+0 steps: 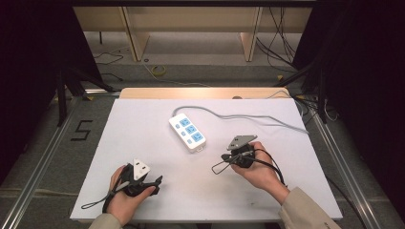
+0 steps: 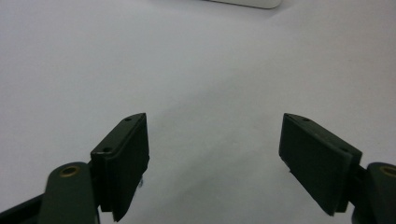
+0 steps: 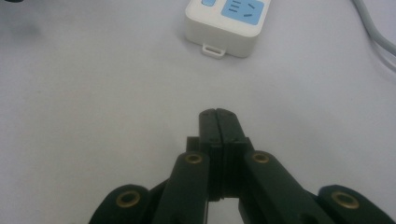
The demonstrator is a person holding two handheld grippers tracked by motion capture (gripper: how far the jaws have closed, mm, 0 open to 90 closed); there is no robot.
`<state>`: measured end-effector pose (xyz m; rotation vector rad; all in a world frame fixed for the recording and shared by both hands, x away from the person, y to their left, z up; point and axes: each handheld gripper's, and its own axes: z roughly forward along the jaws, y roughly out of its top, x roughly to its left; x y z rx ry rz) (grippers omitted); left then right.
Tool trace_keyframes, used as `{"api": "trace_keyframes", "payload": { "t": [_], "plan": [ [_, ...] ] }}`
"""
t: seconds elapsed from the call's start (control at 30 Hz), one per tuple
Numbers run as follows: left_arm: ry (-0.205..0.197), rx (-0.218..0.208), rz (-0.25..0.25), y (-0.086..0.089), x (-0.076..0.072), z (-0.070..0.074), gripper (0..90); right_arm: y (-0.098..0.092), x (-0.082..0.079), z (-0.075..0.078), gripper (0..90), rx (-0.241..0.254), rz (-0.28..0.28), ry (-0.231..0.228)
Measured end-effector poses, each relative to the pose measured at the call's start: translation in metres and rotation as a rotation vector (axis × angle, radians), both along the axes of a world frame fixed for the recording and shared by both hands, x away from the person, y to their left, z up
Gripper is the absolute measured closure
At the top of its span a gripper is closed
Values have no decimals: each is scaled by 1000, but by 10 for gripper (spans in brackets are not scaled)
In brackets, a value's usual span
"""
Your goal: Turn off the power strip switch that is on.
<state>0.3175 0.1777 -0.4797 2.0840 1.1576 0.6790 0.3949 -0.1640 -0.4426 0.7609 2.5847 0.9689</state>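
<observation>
White table (image 1: 143, 143), dark curtains (image 1: 28, 71) around

beige sleeves (image 1: 305, 210); black hand-held gripper (image 3: 218, 122) with brass rivets.

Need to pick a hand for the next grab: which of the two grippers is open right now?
The left gripper, near the table's front edge: its jaws stand wide apart. The right gripper, nearer the power strip, has its jaws pressed together.

A lab-like recording bay: white counter (image 1: 143, 191), black curtains (image 1: 33, 57), taped floor number (image 1: 82, 130), loose cables (image 1: 282, 43).
</observation>
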Motion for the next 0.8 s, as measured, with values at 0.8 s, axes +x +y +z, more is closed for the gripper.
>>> {"api": "trace_keyframes", "payload": {
  "t": [0.8],
  "plan": [
    [-1,-1,2,0,0,0,243,14,9,2,900,-20,8,7]
  ]
}}
